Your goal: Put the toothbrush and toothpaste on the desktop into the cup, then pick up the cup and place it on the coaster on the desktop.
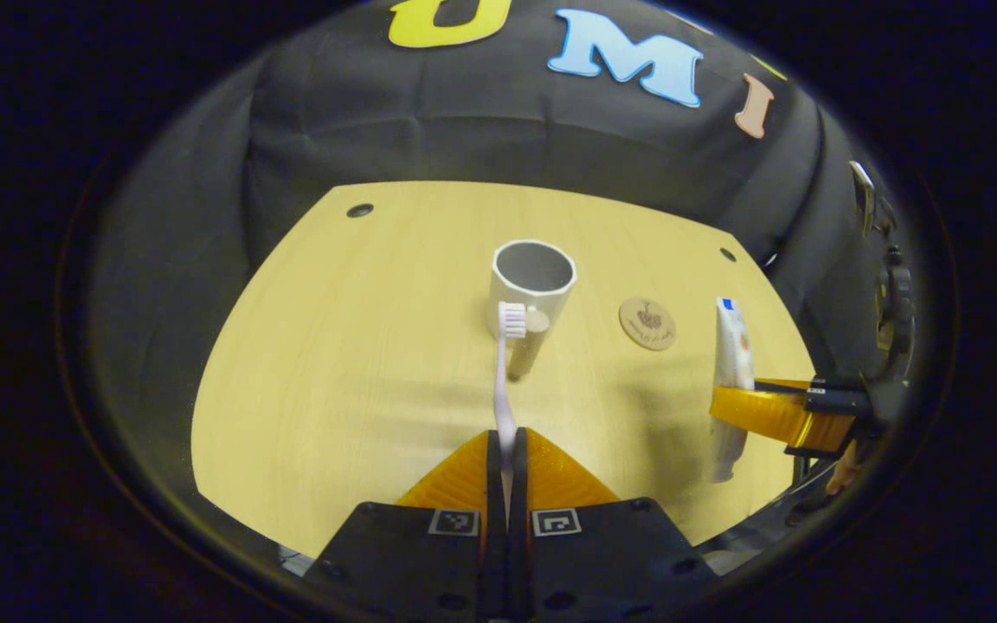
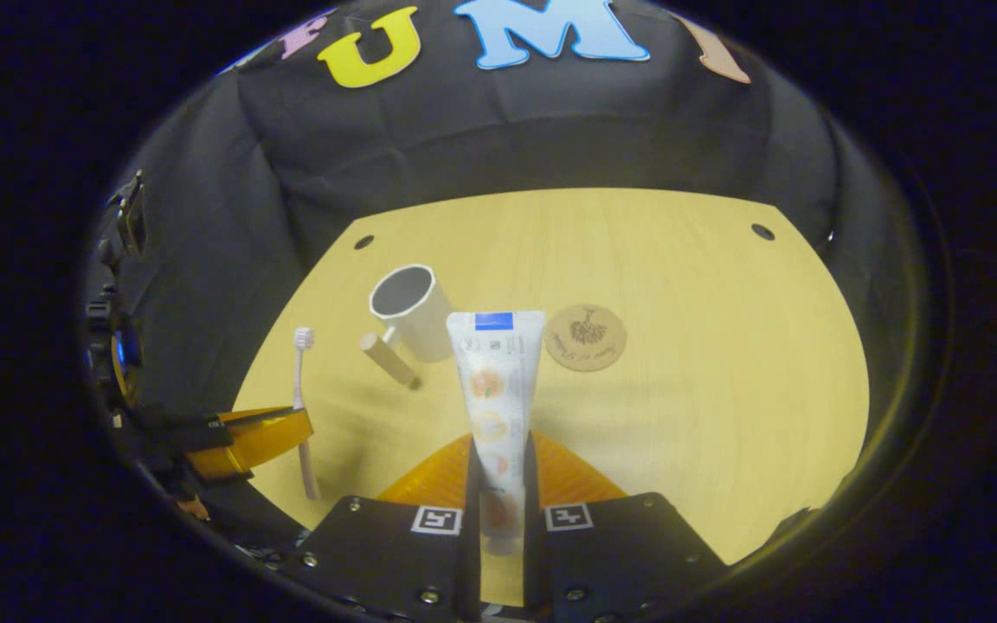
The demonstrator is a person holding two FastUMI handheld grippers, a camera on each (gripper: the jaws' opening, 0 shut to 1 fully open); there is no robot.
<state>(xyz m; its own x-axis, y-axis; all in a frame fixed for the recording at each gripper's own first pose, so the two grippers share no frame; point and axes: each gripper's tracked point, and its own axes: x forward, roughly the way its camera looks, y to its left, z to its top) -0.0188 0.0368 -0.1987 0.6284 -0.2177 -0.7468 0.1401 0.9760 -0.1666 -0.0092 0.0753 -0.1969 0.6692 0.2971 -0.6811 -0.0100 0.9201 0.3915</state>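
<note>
Clenched on the handle of the toothbrush [image 1: 504, 381], the left tongs [image 1: 505, 459] hold it pointing forward, bristle head up and away, lined up in the left gripper view with the cup [image 1: 532, 290] standing ahead on the bench [image 1: 334, 363]. Off to their right, the right tongs [image 2: 503, 484] grip the toothpaste [image 2: 497, 389] low on its tube, the flat crimped end pointing forward, raised clear of the bench. Both items seem lifted but neither is in the cup yet, so the step in hand looks to be the drop-in. To do it well, I would bring each piece over the cup's open mouth and lower it well inside before letting go, one after the other so the two tongs don't crowd each other at the rim. A short cylindrical piece [image 2: 388, 358] juts from the cup's near side toward the tongs, probably its handle; coming in too low could knock it and tip the cup. Beyond the right tongs, beside the cup, the coaster [image 2: 586, 337] lies bare.
</note>
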